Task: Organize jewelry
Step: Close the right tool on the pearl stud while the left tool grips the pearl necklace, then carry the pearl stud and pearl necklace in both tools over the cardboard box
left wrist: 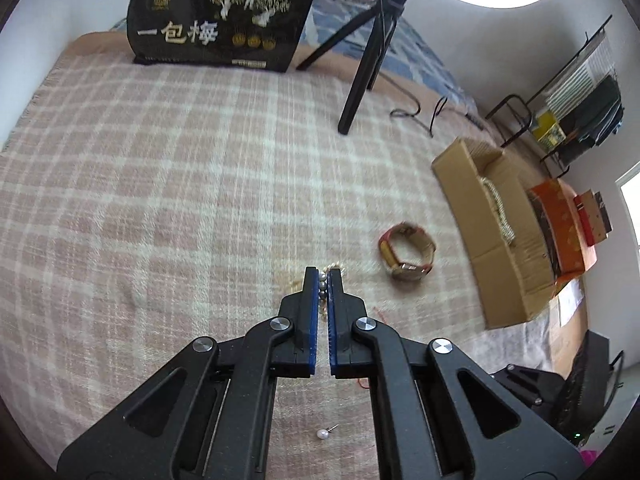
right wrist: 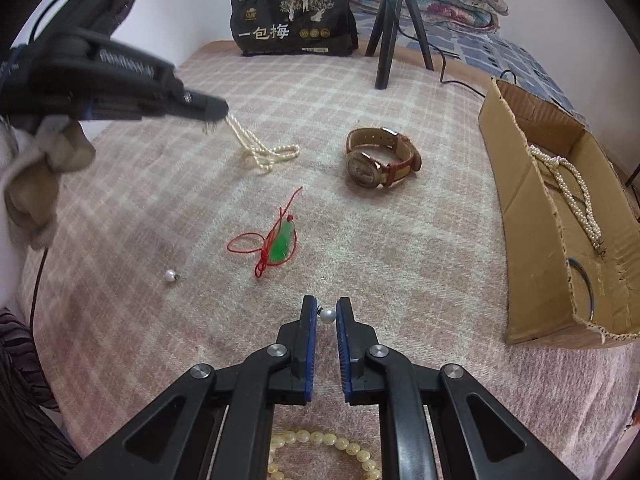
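Note:
My left gripper (left wrist: 323, 276) is shut on a cream pearl necklace (left wrist: 322, 286), with beads showing between its blue pads. In the right wrist view the left gripper (right wrist: 218, 115) hangs above the blanket at upper left. The necklace (right wrist: 262, 152) trails from its tip down to the blanket. My right gripper (right wrist: 326, 309) is shut on a small pearl earring (right wrist: 329, 315), low over the blanket. Another pearl earring (right wrist: 171, 276) lies loose to the left. A brown-strapped watch (right wrist: 380, 160) and a green pendant on red cord (right wrist: 282, 244) lie in the middle.
An open cardboard box (right wrist: 528, 216) at the right holds a pearl strand (right wrist: 572, 188) and a dark ring (right wrist: 584, 280). A yellow bead bracelet (right wrist: 320, 440) lies under my right gripper. A black bag (right wrist: 292, 20) and a tripod (right wrist: 390, 40) stand at the back of the plaid blanket (right wrist: 420, 260).

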`<state>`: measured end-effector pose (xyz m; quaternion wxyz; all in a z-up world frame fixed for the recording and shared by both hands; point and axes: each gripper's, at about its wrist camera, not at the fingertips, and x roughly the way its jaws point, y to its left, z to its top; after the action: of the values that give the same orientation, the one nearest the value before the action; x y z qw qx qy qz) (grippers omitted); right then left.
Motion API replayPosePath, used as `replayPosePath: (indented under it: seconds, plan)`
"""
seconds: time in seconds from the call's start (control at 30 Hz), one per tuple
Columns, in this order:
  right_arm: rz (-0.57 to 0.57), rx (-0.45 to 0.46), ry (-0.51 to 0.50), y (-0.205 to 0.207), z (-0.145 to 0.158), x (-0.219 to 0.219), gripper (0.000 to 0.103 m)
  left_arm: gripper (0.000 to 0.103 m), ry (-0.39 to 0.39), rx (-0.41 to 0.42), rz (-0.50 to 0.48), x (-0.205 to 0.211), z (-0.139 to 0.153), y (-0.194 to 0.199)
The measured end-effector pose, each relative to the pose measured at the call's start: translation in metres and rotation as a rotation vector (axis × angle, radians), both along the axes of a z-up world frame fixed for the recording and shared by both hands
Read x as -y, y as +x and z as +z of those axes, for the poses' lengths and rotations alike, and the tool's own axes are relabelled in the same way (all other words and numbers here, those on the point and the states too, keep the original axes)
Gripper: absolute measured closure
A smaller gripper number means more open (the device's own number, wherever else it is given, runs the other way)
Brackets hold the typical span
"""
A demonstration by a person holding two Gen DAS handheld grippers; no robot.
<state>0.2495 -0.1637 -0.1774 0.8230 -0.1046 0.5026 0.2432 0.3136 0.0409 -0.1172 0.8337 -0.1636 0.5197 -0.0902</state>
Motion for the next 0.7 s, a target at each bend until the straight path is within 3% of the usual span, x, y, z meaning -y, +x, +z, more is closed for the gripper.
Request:
replayPosePath:
  seconds: [0.3,0.7]
  plan:
    - [-0.012,0.047,0.053,0.001,0.025,0.005,0.097,0.102,-0.051,0.086,0.024,-0.009,0.039,-0.004]
    - [-0.068,0.108,0.114,0.008,0.056,0.024,0.097,0.102,-0.073,0.141,0.003,-0.007,0.062,-0.011]
